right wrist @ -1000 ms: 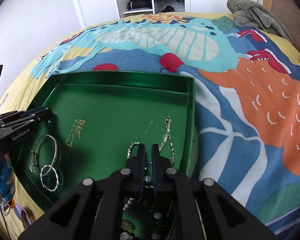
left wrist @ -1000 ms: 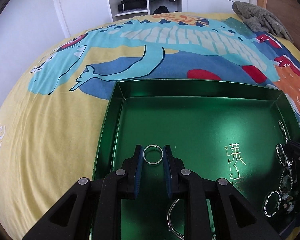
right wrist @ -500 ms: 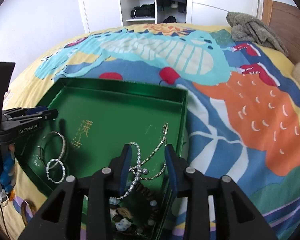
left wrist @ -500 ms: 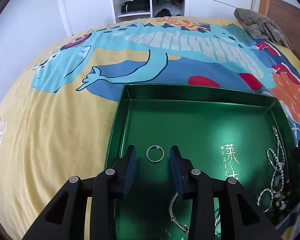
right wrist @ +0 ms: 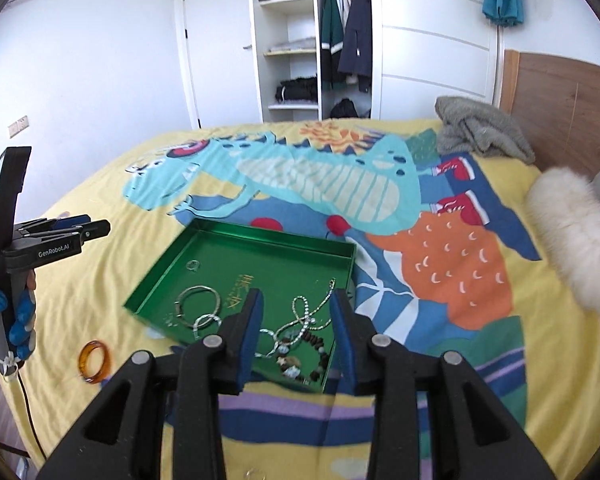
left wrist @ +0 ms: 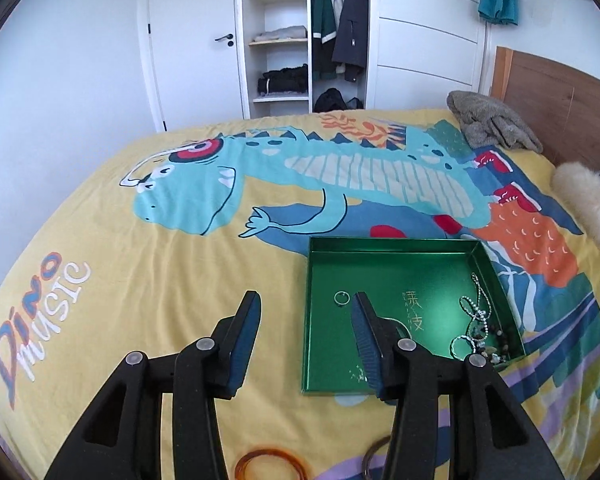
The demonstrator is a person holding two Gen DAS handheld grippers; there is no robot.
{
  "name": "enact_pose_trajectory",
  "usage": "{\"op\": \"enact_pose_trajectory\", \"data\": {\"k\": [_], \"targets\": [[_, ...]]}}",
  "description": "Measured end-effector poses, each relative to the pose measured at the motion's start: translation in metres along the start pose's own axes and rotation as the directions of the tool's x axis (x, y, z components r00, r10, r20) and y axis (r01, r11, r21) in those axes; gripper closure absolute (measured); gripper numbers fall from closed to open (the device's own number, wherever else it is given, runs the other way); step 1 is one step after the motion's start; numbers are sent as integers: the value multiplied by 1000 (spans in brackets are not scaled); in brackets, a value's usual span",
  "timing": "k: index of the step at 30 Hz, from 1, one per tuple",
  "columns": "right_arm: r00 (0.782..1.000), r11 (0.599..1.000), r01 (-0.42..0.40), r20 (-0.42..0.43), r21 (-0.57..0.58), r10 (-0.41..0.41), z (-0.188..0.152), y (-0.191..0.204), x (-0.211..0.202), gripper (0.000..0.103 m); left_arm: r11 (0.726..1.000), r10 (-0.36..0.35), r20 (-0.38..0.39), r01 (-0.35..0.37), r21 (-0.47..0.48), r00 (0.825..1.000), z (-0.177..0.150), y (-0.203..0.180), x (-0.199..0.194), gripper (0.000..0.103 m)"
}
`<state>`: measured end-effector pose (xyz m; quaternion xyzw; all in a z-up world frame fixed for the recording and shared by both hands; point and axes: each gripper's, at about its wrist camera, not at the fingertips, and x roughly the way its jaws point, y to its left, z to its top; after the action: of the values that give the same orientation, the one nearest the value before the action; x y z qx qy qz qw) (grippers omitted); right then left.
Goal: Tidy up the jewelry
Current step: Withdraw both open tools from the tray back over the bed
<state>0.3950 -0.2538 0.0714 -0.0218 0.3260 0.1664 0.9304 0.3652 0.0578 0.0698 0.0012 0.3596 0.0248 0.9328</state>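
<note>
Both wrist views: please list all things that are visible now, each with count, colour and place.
green tray: one, green, on the bed
small ring: one, silver, tray's far left part
bangles: two, silver, tray's near left
chains and beaded bracelet: tangled, count unclear, tray's right side
amber bangle: one, orange-brown, on the cover left of tray
bedcover: one, yellow, dinosaur print
grey towel: one, by the headboard
left tool: open, empty
right tool: open, empty

A home bedroom: bed (left wrist: 148, 248), open wardrobe (left wrist: 300, 36) with hanging coats.
</note>
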Motion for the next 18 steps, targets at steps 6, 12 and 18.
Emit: {"op": "enact_pose_trajectory", "data": {"k": [6,12,18], "targets": [[996,1000,-19,85,-16,21,-10,21,-85,70,1000,-2,64,3,-16,998,-20,24,-72,57],[991,999,-34,130,-31,38,-32,36,-141,70,1000,-28,76,29,-9,997,-56,31,-116,57],[988,998,-64,136,-27,67,-64,41,-167,71,997,-71,49,71,-8,996,-97,25,-126,57]]}}
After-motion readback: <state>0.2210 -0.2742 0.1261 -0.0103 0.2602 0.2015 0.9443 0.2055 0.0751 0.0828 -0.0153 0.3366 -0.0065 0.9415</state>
